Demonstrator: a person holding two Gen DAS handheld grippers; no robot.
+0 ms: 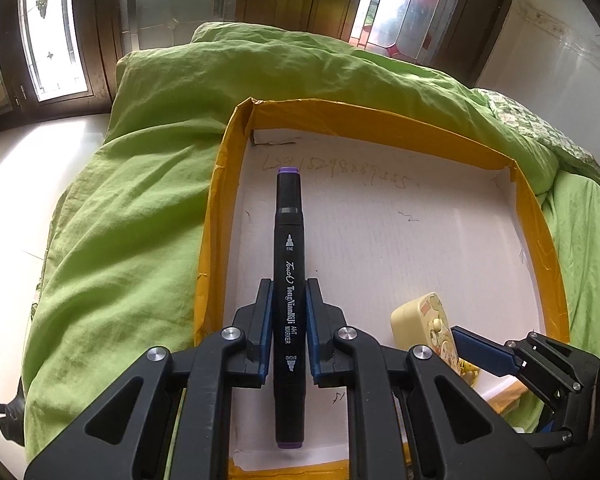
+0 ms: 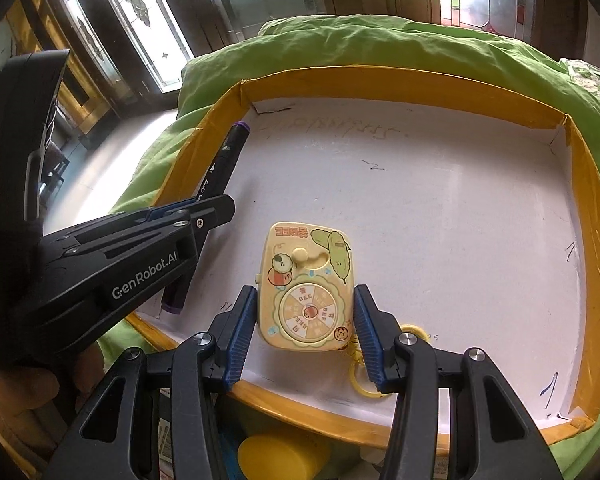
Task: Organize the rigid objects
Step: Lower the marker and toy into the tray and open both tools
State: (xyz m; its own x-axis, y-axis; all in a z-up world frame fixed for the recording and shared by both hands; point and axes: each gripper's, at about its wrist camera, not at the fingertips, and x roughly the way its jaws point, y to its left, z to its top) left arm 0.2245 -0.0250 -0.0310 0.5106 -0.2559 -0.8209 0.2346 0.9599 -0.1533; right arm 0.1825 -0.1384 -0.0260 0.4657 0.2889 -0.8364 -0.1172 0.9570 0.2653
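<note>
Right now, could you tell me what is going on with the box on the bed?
A person holds a gripper in each hand over a shallow yellow-rimmed box lying on green bedding. The left gripper is shut on a black art marker, held along the box's left side. The right gripper grips a small yellow cartoon toy, low over the box's white floor near the front edge.
</note>
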